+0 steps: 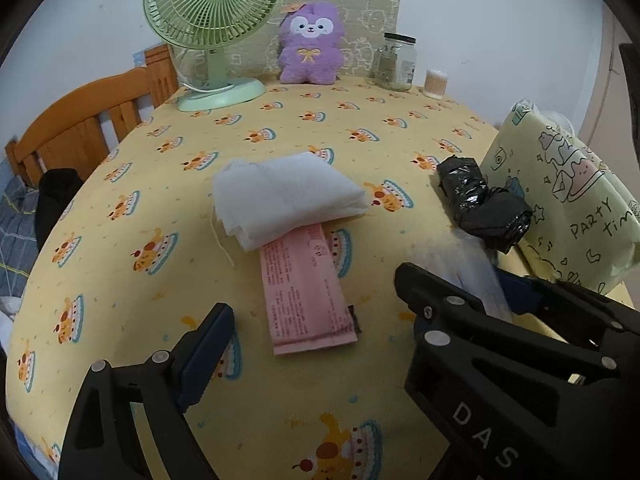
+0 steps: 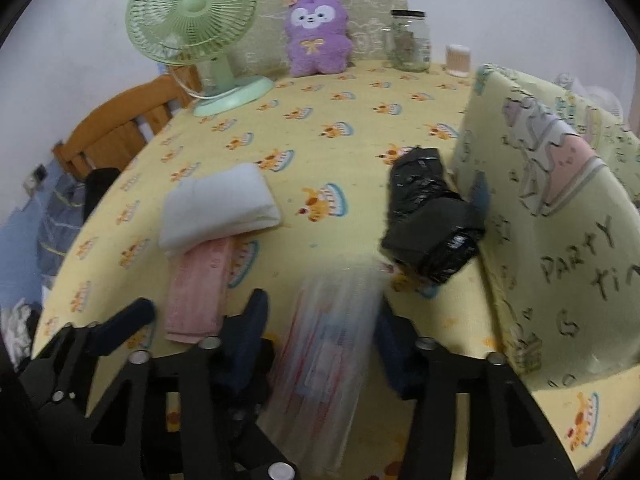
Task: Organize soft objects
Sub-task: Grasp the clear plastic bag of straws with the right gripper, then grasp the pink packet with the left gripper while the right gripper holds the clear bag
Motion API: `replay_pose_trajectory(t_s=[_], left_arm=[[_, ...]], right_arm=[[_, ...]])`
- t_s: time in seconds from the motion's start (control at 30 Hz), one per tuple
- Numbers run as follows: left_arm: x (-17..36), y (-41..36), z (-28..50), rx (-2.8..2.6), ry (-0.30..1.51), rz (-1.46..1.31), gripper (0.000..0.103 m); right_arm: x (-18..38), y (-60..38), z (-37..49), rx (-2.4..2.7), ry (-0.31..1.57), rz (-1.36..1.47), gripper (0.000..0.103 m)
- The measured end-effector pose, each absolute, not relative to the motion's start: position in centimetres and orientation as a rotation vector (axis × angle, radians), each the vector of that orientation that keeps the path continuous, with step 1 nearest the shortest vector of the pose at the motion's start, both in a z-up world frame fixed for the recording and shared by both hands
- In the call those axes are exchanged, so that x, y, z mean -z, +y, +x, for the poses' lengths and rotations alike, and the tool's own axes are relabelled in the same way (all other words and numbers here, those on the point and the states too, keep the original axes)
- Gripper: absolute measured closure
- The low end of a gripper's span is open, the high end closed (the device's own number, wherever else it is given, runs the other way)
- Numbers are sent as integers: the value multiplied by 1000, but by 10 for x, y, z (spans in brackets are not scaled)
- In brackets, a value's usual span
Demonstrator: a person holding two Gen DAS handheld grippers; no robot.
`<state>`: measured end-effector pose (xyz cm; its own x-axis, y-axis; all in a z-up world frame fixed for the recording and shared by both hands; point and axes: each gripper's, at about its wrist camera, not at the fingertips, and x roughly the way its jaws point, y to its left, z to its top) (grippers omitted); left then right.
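The right gripper [image 2: 320, 344] is sitting nearest the lens, its 2 dark pads standing on either side of a clear plastic packet [image 2: 328, 344] that is lying on the worktop [image 2: 360, 128] near the front edge. The packet is badly blurred, so I cannot tell whether the pads are pressing on it or only flanking it; the jaws are standing at a narrow gap.

In the left wrist view, the left gripper [image 1: 316, 292] is hanging wide, with nothing between its fingers, just in front of a pink packet [image 1: 308, 300]. This pink packet is lying flat toward the front middle of the worktop, its far end tucked under a folded white cloth [image 1: 288, 200], which is resting on top of it. The same clear packet is showing here as a pale blur [image 1: 472, 256] beside the right gripper's black frame.

A black plastic bag bundle [image 2: 428, 220] is lying near the right edge, touching a pale yellow bag [image 2: 560, 216] with cartoon drawings and the words "PARTY" on it, which is standing upright along that edge.

Along the back edge, a green desk fan [image 1: 212, 12] is standing at the left corner, a purple plush toy [image 1: 310, 44] is sitting upright beside it, then a glass jar [image 1: 396, 62] with a dark lid, and a small container of cotton swabs [image 1: 435, 84] near the right corner. A yellow cloth with a cake print is covering the worktop.
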<state>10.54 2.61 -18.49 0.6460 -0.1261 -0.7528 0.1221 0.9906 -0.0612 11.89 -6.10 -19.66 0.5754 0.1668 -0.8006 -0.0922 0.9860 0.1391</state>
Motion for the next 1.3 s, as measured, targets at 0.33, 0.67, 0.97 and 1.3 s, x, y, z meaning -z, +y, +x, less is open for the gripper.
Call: replay_pose_trajectory(t_s=[0.33,0.67,0.97,1.3], left_arm=[[182,30,123,91,869,-25,12],[182,31,141,58,874,-29,34],[180,29,140,44,885,-24,62],[175,20,119,105,873,-54,63]], right_arm=[[192,-55,134,-189,936,74,78],[192,-58,154,-183,931,84,78],[196,-62,159,-168,946,102,78],[190,-62,148,-162,955,43,78]])
